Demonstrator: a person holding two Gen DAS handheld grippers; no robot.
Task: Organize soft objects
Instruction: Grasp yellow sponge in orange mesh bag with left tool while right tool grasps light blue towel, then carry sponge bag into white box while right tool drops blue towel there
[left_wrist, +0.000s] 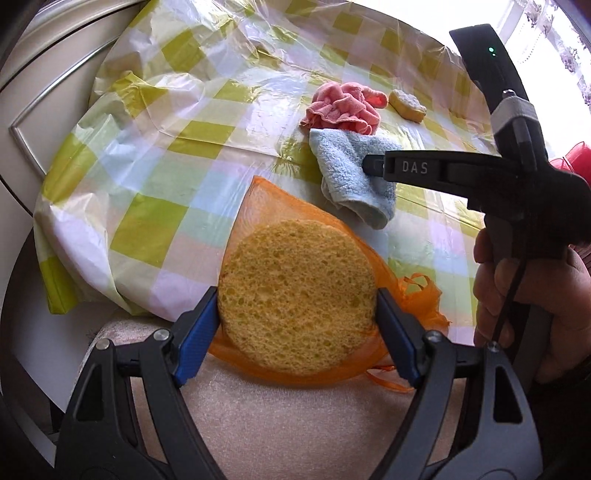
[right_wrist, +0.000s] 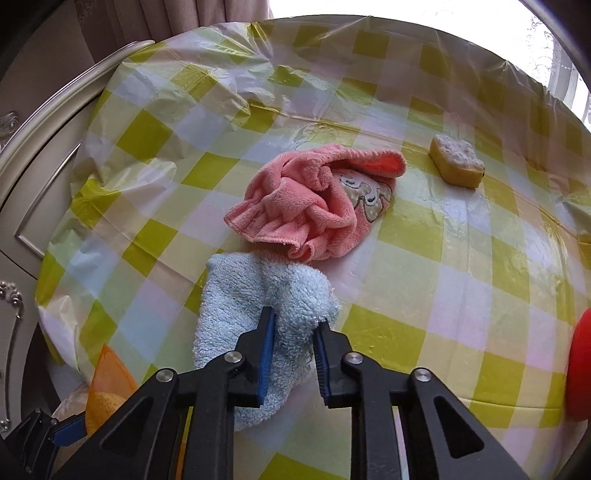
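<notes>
My left gripper (left_wrist: 297, 301) is shut on a round yellow sponge (left_wrist: 297, 295) that sits inside an orange mesh bag (left_wrist: 258, 195), at the table's near edge. My right gripper (right_wrist: 293, 325) is shut on a light blue towel (right_wrist: 258, 295), which also shows in the left wrist view (left_wrist: 351, 173). A crumpled pink towel (right_wrist: 310, 206) lies just beyond the blue one; it also shows in the left wrist view (left_wrist: 343, 107). A rectangular yellow sponge (right_wrist: 456, 158) lies at the far right, seen too in the left wrist view (left_wrist: 408, 103).
The table carries a yellow-and-white checked plastic cloth (right_wrist: 147, 236). A white cabinet (right_wrist: 33, 177) stands to the left. A red object (right_wrist: 580, 362) shows at the right edge. A pale cushioned seat (left_wrist: 295, 424) lies below the left gripper.
</notes>
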